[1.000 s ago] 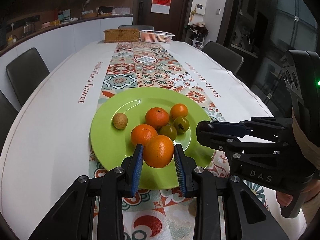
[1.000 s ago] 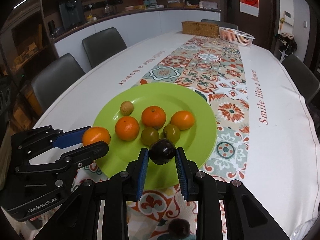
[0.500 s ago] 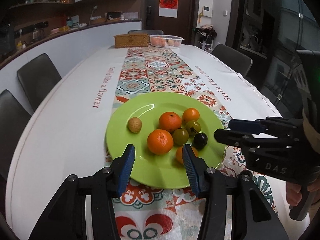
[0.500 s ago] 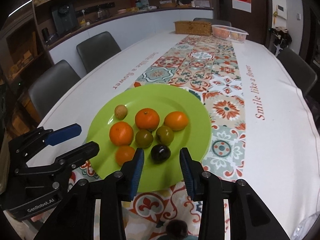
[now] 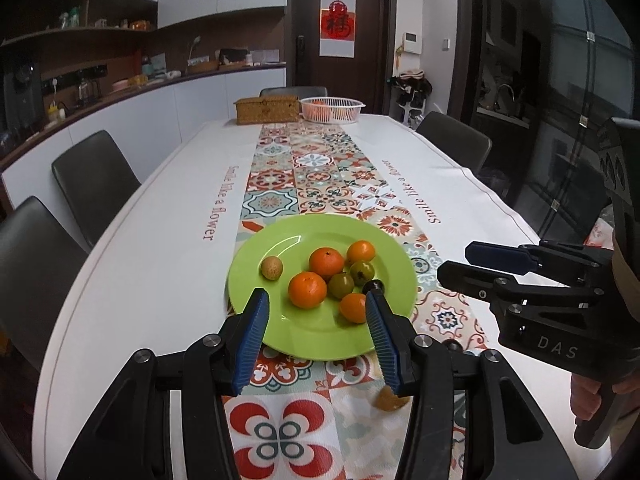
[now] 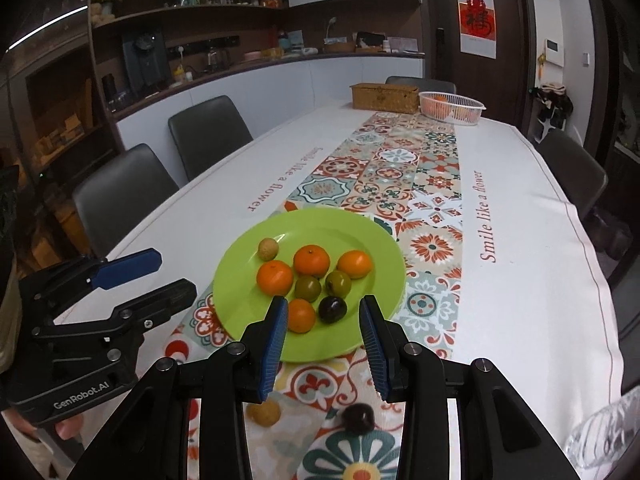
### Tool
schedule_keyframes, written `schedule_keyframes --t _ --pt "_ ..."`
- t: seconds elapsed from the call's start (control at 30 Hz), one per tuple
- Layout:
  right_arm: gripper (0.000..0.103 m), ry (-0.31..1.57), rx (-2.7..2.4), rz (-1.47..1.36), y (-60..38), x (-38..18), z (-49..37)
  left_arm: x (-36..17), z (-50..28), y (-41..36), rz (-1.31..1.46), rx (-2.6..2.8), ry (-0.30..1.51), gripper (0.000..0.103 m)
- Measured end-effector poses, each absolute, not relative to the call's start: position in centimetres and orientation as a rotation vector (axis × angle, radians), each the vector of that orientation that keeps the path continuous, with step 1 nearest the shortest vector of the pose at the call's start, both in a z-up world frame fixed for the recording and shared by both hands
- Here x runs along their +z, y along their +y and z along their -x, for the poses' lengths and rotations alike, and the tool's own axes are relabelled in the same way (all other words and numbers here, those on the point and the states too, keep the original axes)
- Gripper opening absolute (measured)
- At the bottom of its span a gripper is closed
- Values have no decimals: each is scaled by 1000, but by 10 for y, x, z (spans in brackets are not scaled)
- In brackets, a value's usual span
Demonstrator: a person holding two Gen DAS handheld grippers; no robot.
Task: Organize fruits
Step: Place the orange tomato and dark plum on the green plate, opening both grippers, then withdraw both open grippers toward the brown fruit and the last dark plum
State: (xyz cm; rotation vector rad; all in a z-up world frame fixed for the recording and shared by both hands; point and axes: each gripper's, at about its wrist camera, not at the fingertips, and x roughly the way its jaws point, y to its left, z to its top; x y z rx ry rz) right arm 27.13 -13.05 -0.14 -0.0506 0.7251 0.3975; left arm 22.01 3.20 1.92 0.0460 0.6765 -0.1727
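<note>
Both grippers tilt down toward the near edge of the green plate (image 5: 256, 264), side by side. The left gripper (image 5: 316, 334) is opening, nothing between its jaws; the small orange (image 5: 353, 307) lies on the plate just beyond its right finger. The right gripper (image 6: 323, 338) stands open and empty, the dark plum (image 6: 332, 309) just ahead of it on the plate.

A green plate (image 5: 256, 272) of fruit is seen at twelve o'clock from the left gripper (image 5: 318, 334), whose opening jaws hold nothing. The right gripper (image 5: 478, 264) is seen at three o'clock.
</note>
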Motion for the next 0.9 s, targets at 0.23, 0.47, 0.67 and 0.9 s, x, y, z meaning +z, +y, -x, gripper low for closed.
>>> schedule_keyframes --t 0.23,0.47,0.67,0.9 --pt "48 705 382 52 -140 3 -248 31 -196 22 -74 -159 648 61" --pt "52 695 367 63 -153 4 -230 27 -179 12 -82 -148 656 74" --pt "56 699 355 82 -162 -3 -220 16 -170 3 -104 -158 665 79" --pt "56 723 357 126 -169 -18 -212 1 -162 -7 -127 -183 673 81"
